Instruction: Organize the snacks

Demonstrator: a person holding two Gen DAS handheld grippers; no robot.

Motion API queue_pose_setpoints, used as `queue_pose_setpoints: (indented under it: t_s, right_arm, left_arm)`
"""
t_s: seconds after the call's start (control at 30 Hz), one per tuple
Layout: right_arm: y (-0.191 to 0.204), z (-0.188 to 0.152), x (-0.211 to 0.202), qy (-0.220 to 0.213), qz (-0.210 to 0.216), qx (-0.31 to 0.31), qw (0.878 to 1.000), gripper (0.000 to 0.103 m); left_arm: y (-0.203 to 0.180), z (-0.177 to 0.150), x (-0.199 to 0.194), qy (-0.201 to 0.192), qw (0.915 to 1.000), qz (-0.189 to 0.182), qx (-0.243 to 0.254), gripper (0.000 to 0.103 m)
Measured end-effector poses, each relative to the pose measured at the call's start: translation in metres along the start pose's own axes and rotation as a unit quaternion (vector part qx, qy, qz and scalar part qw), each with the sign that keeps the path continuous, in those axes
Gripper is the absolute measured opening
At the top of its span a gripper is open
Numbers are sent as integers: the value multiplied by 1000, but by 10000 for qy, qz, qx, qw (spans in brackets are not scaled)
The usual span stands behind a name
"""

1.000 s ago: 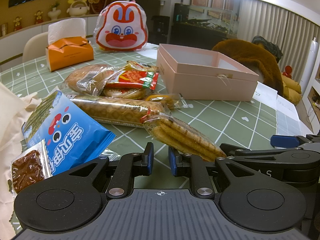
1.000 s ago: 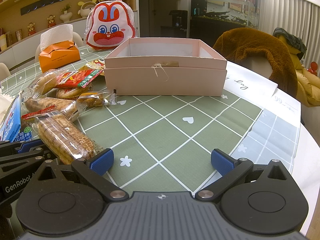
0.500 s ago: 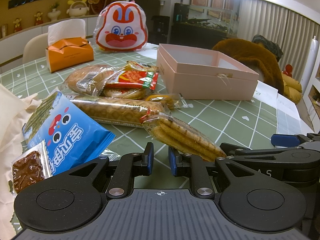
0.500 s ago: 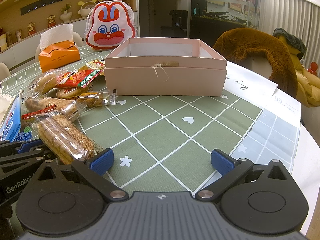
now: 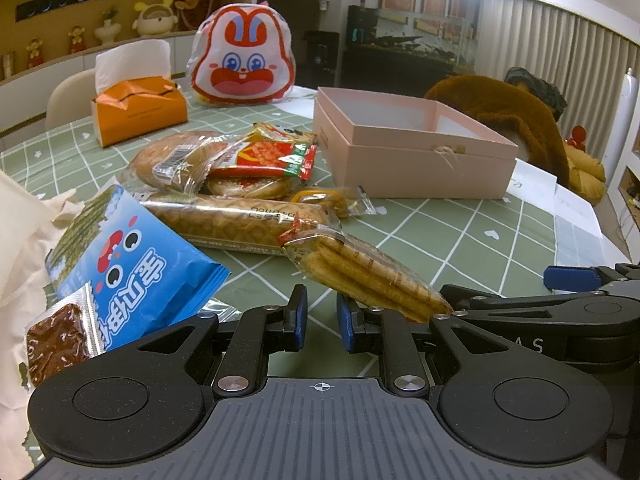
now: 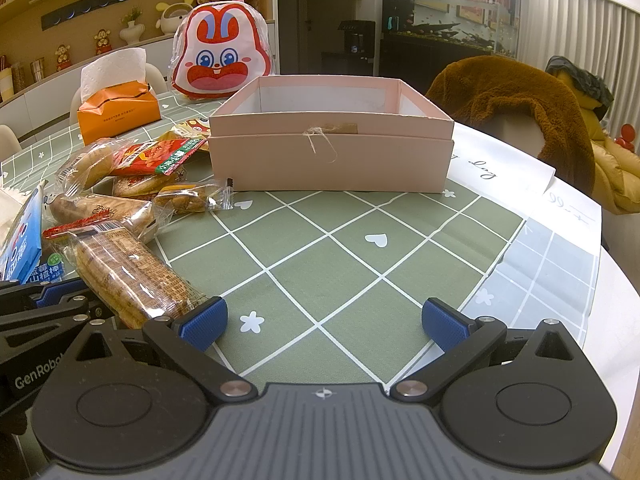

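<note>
My left tool [image 5: 322, 316] sits nearly closed on nothing, my right tool [image 6: 324, 320] spread wide and empty, the wafer pack [image 6: 128, 276] beside them, snack pile [image 5: 240, 176] beyond, pink box [image 6: 332, 144] mid-desk [image 6: 340, 264].

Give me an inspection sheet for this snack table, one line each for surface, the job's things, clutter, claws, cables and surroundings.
Surface: green checked tablecloth, bare in front of the right claw.
Job's things: pink box, open, no snacks seen inside; snack packets piled to its left, including a wafer pack, a blue packet and a red packet.
Clutter: orange tissue box, rabbit-face bag.
Claws: left claw nearly shut, holding nothing; right claw open, holding nothing.
Cables: nothing seen.
Surroundings: brown fleece draped on a chair; shelves with figurines.
</note>
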State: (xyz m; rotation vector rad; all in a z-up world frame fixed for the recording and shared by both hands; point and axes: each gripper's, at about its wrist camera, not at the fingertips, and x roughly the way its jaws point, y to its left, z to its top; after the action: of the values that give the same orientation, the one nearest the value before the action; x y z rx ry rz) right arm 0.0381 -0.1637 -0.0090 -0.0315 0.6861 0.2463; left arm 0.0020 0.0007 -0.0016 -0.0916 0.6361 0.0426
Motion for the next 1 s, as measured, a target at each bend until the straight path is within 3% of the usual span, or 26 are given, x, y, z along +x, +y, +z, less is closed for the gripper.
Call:
queue_pose_setpoints:
  t_s: [0.37,0.43,0.5,0.57,0.67,0.73,0.83,1.0]
  right_arm:
    - [0,0,-1,54,76,-68,9999,103]
    - [-3,4,-1,209,150,-130,9996,103]
    - [-4,10,2,471,280,-253,9982,103]
    - [-8,17,3,807,481,-457,9945,103]
    - [-13,23,3,1243,657,-675,9878,103]
    - [-16,23,1,1428,686,-740,9846,103]
    - [-15,20,-3,1489,714,-795,9831,103]
    - [-11,14,-10,1441,585,-691,9854,103]
  left_arm:
    - [-3,0,-4,77,9999,41,83,21]
    - [0,6,-7,297,9995,-123,80,20]
    - [10,14,-8,621,9962,-559,-249,20]
    - [23,24,-6,1094,9873,-889,-734,20]
    - [37,37,-5,1720,9731,-844,-1280,20]
    - [43,45,-11,1710,9725,-875,-1318,20]
    - [47,58,-21,1559,9784,-769,-1117,20]
    - [65,72,-36,1154,9872,-195,-1086,21]
